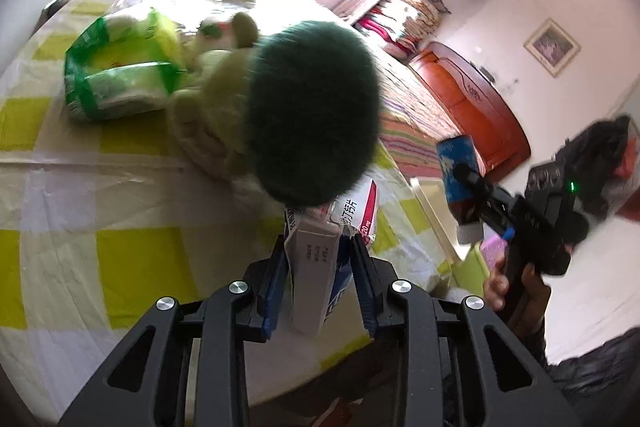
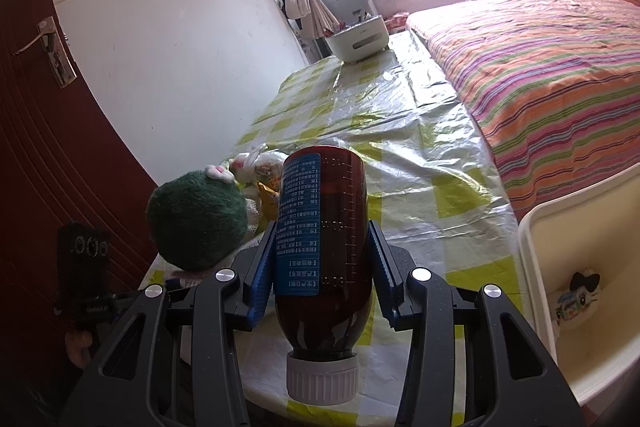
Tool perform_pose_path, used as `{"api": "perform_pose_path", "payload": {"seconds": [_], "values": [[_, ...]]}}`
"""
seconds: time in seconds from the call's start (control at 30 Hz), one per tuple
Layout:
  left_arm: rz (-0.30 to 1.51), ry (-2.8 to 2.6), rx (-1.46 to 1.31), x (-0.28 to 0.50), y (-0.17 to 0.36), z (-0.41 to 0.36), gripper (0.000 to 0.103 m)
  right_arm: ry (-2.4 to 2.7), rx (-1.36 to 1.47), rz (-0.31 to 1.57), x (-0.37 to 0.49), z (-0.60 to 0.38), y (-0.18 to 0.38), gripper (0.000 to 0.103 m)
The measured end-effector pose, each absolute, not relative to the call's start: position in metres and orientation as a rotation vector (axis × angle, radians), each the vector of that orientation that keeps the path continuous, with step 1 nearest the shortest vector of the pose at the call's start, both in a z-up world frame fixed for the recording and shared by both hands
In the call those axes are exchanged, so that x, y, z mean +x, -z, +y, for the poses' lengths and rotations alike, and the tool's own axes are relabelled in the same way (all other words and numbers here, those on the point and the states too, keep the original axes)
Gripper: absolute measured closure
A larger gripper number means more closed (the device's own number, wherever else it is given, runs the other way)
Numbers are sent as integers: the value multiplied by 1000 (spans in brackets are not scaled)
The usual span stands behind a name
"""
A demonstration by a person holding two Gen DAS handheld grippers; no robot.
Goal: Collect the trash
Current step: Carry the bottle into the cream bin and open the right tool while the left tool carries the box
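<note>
Nearest in the left wrist view, the left gripper (image 1: 318,255) is clamped on one small white cardboard box (image 1: 311,267), its blue pads pressing both sides; the box stands on end between them, above the near edge of the table (image 1: 60,187). A second carton with red print and Chinese characters (image 1: 356,211) sits just behind it, touching or nearly so; whether it lies on the table or is also held cannot be told.

In the right wrist view, the right gripper (image 2: 322,247) is clamped on one dark brown bottle (image 2: 324,227), held upside down with its white cap (image 2: 322,377) toward the camera and a blue label on its left side. The same bottle shows at the right of the left view, in the gripper held by a person's hand (image 1: 500,283).

One white bin (image 2: 536,259) stands at the right, beside the table's near right corner, with a cartoon sticker on its inner wall.

Just beyond the left gripper one plush toy with a dark green furry head (image 1: 312,115) blocks much of the tabletop. Left of it lies one green and white plastic package (image 1: 120,75). The table carries a yellow-checked cloth under clear plastic. At its far end stands one white tub (image 2: 358,37). To the right runs a bed with a striped cover (image 2: 540,67); folded bedding is stacked beyond.
</note>
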State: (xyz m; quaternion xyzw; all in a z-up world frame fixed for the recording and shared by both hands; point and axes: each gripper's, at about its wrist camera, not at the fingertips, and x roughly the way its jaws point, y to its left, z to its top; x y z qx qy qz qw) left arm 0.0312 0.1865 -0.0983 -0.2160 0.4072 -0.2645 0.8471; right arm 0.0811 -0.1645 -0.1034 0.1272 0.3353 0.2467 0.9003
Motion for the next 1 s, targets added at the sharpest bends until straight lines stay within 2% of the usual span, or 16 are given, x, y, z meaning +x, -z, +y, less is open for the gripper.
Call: {"api": "perform_pose_path", "payload": {"seconds": [0.43,1.0], "values": [[766,638,-306,21,60,142,73,-460,260,633,68,-183,90,61],[745,725,-247,34,41,104,73,-254,288,608,61,-256,93,61]]}}
